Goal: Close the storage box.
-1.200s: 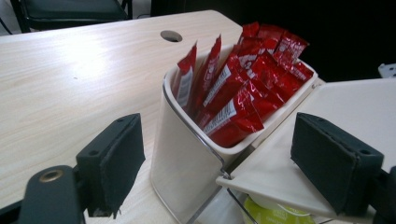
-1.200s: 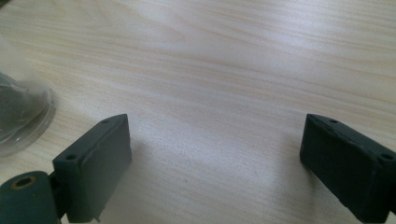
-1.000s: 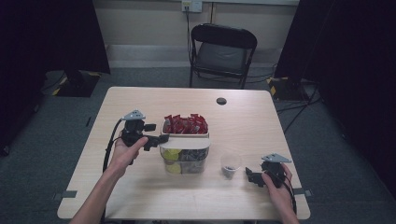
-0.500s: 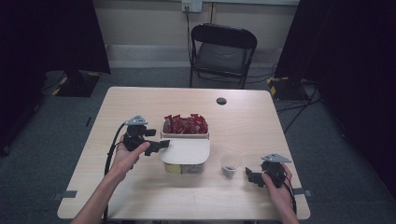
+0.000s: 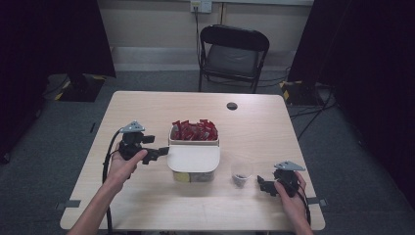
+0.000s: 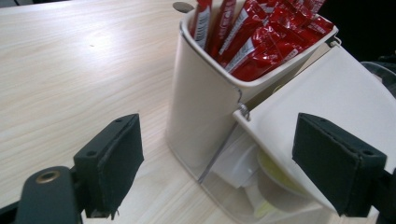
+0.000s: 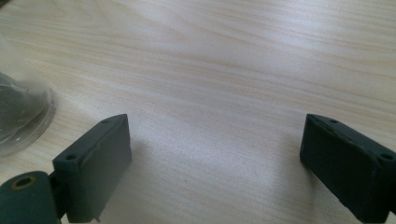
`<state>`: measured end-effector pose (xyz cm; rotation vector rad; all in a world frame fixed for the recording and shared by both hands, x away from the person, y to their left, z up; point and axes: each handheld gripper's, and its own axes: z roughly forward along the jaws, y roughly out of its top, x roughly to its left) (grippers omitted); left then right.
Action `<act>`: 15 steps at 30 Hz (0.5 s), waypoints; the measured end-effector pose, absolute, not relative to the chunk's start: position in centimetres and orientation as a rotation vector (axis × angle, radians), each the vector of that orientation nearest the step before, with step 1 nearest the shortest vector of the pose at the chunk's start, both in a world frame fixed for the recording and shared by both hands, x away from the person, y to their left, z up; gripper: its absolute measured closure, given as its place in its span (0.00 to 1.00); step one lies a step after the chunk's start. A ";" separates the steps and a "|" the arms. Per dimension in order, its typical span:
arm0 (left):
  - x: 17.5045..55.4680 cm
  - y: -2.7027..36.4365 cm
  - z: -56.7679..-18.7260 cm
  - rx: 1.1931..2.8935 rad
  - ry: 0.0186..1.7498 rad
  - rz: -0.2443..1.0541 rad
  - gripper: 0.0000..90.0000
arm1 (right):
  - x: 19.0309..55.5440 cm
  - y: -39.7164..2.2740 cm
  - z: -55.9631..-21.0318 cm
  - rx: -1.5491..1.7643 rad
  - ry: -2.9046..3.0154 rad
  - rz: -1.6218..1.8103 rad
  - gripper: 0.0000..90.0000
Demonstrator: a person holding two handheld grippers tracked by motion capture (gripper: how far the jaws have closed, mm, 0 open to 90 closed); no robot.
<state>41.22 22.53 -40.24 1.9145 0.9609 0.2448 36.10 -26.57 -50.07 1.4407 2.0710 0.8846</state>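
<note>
Nearest to the person, the right gripper (image 5: 268,185) rested on the table (image 5: 147,210) with its 2 jaws spread wide over bare wood, and a small clear cup (image 5: 241,172) stood just beside it. A little farther, the left gripper (image 5: 157,154) was held with its jaws wide apart, close to the white container (image 5: 193,159) but holding nothing. That container stood near the middle of the table, its flat lid (image 6: 327,107) tilted over the front part, and red sachets (image 5: 194,130) stood upright in the back compartment.
</note>
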 end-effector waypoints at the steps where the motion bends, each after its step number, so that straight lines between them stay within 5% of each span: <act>1: 41.1 22.8 -40.2 1.911 0.968 0.248 0.18 | 36.1 -26.6 -50.1 1.441 2.071 0.885 0.09; 15: 39.6 26.7 -41.9 1.889 1.055 0.264 0.17 | 36.1 -26.6 -50.1 1.441 2.071 0.885 0.09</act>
